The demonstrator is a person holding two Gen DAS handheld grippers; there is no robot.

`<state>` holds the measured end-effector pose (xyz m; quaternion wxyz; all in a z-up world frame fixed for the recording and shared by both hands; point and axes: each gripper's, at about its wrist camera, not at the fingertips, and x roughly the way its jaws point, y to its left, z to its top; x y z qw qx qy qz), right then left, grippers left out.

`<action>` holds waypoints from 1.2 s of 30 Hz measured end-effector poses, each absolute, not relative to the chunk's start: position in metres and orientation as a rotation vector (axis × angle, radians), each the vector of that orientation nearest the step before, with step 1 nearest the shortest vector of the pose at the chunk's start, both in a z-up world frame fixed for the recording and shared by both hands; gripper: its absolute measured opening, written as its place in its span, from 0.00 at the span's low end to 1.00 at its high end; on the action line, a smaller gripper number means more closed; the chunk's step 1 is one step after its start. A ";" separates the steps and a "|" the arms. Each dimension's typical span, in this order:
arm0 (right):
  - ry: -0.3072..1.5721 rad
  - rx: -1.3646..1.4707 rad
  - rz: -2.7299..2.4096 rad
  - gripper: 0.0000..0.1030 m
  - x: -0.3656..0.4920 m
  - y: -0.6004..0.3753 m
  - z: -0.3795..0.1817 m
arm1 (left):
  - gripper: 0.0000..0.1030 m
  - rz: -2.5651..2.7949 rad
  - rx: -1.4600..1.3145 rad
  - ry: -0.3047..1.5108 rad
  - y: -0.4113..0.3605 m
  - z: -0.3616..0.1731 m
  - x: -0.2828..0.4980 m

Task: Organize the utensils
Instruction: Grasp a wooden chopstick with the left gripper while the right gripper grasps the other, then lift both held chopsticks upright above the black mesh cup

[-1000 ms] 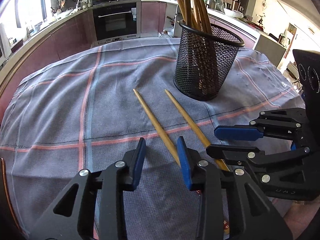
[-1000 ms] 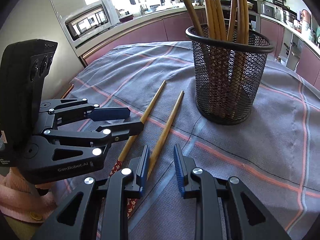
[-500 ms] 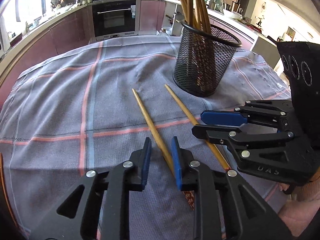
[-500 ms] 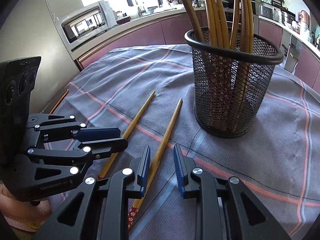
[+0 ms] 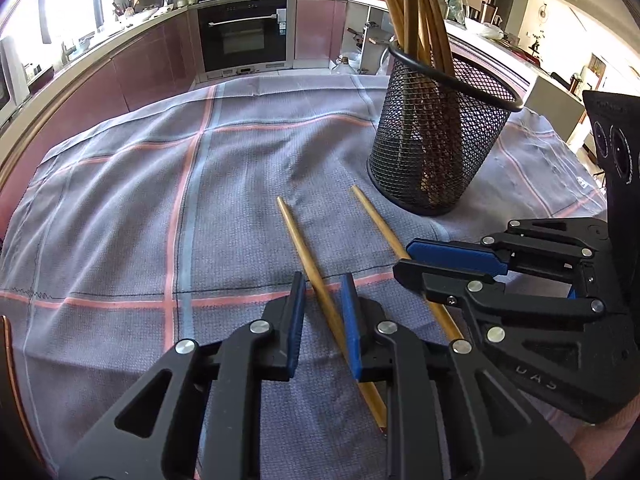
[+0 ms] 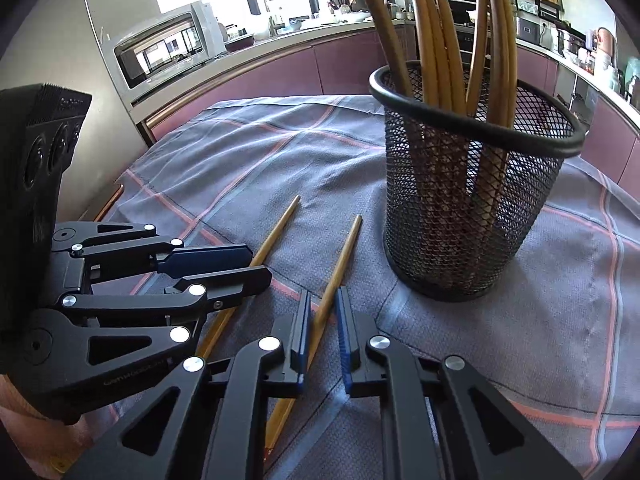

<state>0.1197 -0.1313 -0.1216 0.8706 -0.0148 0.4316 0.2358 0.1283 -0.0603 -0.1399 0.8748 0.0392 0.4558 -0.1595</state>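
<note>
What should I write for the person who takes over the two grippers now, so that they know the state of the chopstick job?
Left gripper: jaws have just been closing around the left chopstick; a small gap shows, so no grip yet.
Right gripper: jaws have just closed and look shut on the right chopstick.
Things: both chopsticks lie flat on the checked cloth, in front of the mesh holder.
Done: several chopsticks stand in the holder.
Left: finish the left grip, lift both, drop them into the holder.
</note>
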 end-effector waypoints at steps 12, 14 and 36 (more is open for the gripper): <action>0.897 0.011 0.518 0.05 0.115 -0.139 -0.120 | 0.07 -0.316 0.044 0.955 -0.060 -0.139 0.127; 0.895 0.028 0.531 0.05 0.114 -0.142 -0.118 | 0.07 -0.317 0.042 0.953 -0.060 -0.138 0.125; 0.740 0.136 0.611 0.05 0.081 -0.182 -0.068 | 0.07 -0.404 -0.012 0.852 -0.051 -0.086 0.097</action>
